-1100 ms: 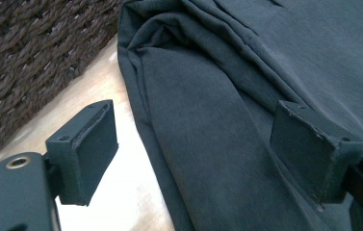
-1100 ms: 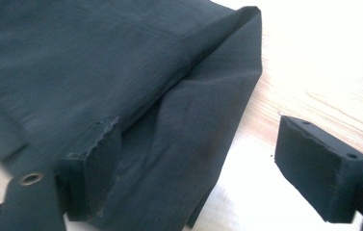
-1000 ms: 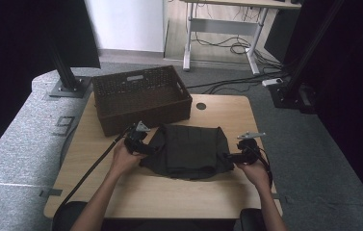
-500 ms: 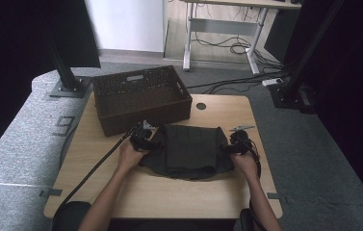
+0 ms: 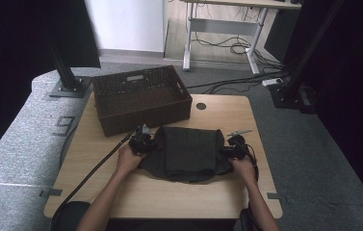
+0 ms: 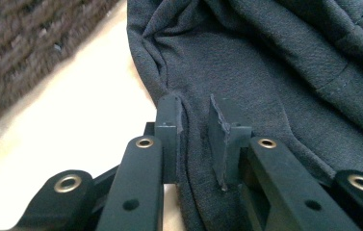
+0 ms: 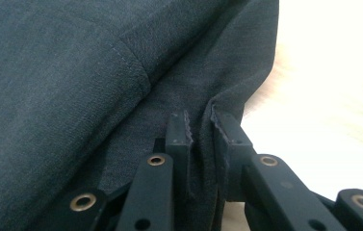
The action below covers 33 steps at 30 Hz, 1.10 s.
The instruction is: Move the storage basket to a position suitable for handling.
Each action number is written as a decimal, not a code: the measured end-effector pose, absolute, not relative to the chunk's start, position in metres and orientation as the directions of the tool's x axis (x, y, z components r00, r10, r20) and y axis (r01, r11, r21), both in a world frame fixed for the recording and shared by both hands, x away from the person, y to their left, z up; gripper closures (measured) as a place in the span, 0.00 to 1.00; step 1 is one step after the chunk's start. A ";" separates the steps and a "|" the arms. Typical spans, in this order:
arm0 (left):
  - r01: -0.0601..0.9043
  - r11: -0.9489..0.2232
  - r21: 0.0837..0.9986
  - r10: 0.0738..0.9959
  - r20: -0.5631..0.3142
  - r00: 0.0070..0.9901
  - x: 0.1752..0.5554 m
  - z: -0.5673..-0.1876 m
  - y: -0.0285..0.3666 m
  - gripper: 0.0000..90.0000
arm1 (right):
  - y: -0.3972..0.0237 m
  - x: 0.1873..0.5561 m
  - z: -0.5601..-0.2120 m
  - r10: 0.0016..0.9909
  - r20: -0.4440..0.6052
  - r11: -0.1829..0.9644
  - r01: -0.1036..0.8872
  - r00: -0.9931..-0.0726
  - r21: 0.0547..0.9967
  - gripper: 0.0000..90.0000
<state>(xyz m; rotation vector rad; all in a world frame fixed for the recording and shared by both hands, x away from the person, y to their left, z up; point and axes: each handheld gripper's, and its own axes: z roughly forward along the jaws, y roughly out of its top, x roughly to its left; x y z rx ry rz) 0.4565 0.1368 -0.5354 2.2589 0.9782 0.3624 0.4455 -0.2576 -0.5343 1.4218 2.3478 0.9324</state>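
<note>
High view shows a light wooden table with a dark folded garment lying near its middle, and a brown woven basket behind it, toward the far left part of the table. The basket stands close to the garment but does not touch it, as far as I can see. The person's left hand holds the left gripper at the left edge of the cloth, and the right hand holds the right gripper at the right edge. A black cable goes from the left gripper down over the near left edge of the table. From this height I cannot tell how the jaws stand.

Left gripper view gives this detail. The two black jaws are only a little apart, and a fold of the dark grey fabric passes between them; the pads touch the cloth on both sides. The basket wall is blurred at the upper left, with bare table between it and the garment.

Right gripper view shows the same kind of hold. The jaws are nearly closed on a thin ridge of the fabric at its edge, and a stitched seam runs above them. Pale table lies at the right side.
</note>
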 end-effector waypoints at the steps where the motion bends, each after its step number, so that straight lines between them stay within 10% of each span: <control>1: 0.554 -0.515 0.654 0.728 -0.007 0.685 0.454 -0.535 0.139 0.83 | -0.257 0.443 -0.535 0.856 0.119 0.325 0.703 -0.503 0.633 0.85; 33: 0.559 -0.544 0.626 0.714 -0.005 0.701 0.335 -0.532 0.181 0.82 | -0.233 0.354 -0.534 0.691 0.170 0.480 0.622 -0.703 0.619 0.74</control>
